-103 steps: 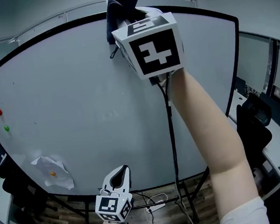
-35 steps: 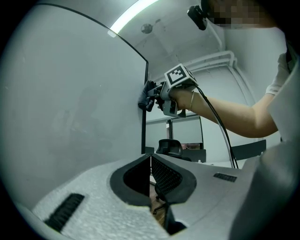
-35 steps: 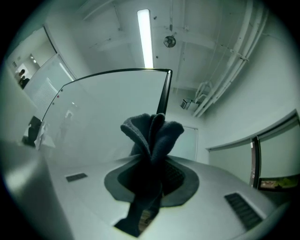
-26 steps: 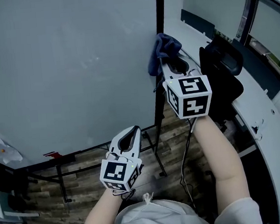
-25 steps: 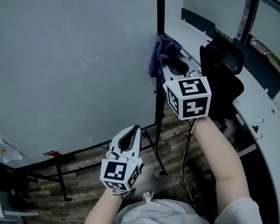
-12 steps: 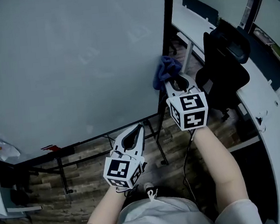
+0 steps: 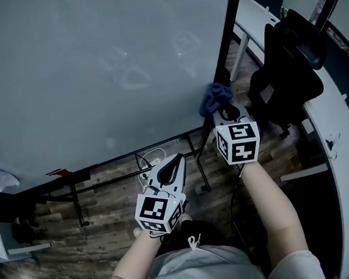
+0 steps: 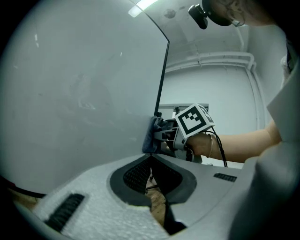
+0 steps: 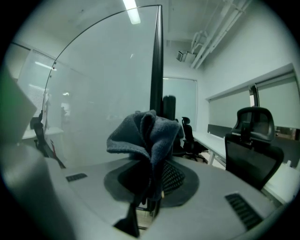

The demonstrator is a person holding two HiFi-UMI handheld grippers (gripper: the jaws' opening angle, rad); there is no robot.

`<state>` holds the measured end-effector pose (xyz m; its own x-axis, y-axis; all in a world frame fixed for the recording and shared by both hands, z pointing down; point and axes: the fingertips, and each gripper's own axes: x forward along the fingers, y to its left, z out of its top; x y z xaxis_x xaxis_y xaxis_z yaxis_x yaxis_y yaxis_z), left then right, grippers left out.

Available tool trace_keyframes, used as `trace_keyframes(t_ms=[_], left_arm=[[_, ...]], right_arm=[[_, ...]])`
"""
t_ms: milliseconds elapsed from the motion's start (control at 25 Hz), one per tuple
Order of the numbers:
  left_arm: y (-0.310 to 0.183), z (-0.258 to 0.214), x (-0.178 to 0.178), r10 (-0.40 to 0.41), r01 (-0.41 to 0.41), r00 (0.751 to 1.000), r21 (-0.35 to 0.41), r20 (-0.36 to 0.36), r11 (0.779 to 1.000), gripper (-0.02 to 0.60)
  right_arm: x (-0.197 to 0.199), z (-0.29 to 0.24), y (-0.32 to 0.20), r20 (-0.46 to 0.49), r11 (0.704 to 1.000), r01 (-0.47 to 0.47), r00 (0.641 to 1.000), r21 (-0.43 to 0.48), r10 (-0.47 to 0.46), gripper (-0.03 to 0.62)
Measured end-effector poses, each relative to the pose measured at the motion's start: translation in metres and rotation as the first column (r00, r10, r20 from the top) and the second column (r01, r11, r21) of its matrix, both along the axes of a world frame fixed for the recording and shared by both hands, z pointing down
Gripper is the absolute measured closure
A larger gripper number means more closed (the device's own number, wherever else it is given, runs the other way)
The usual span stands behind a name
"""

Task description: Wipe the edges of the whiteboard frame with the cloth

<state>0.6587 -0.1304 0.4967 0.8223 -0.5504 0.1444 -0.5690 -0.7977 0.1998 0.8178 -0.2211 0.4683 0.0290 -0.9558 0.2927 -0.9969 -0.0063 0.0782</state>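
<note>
A dark wood-plank floor (image 7: 69,256) carries everything here. The black metal stand (image 7: 76,206) of the whiteboard (image 7: 93,64) sets its legs and crossbars on the planks. A white cable (image 7: 149,160) lies loose beside one leg. To the right, a black office chair (image 7: 284,70) stands on the floor next to a white desk (image 7: 340,138).

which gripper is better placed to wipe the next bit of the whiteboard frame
Right. The right gripper has its jaws shut on the cloth, by the lower right corner of the whiteboard frame. The left gripper is empty, jaws together, lower down and off the frame.
</note>
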Motion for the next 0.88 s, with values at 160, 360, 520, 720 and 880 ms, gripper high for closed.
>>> trace_keyframes(t_ms=[160, 360, 520, 720, 880], left_arm=[[-0.007, 0.023, 0.000, -0.001, 0.001, 1.000, -0.020, -0.002, 1.000, 0.561], [-0.011, 0.059, 0.001, -0.009, 0.009, 1.000, -0.060, 0.007, 0.998, 0.561], [-0.009, 0.088, -0.006, -0.034, 0.036, 0.999, -0.125, 0.017, 0.992, 0.561], [-0.012, 0.109, -0.029, -0.079, 0.083, 0.996, -0.162, 0.033, 0.983, 0.561], [-0.023, 0.112, -0.054, -0.134, 0.137, 0.991, -0.170, 0.028, 0.976, 0.561]], right_arm=[[0.002, 0.045, -0.002, 0.026, 0.997, -0.014, 1.000, -0.076, 0.016, 0.526], [0.001, 0.101, -0.001, 0.054, 0.986, -0.025, 0.998, -0.166, 0.034, 0.526], [0.000, 0.144, 0.001, 0.065, 0.972, -0.036, 0.996, -0.232, 0.053, 0.526], [-0.010, 0.180, 0.002, 0.082, 0.958, -0.046, 0.994, -0.285, 0.072, 0.526], [-0.021, 0.185, -0.001, 0.057, 0.953, -0.076, 0.994, -0.295, 0.096, 0.526]])
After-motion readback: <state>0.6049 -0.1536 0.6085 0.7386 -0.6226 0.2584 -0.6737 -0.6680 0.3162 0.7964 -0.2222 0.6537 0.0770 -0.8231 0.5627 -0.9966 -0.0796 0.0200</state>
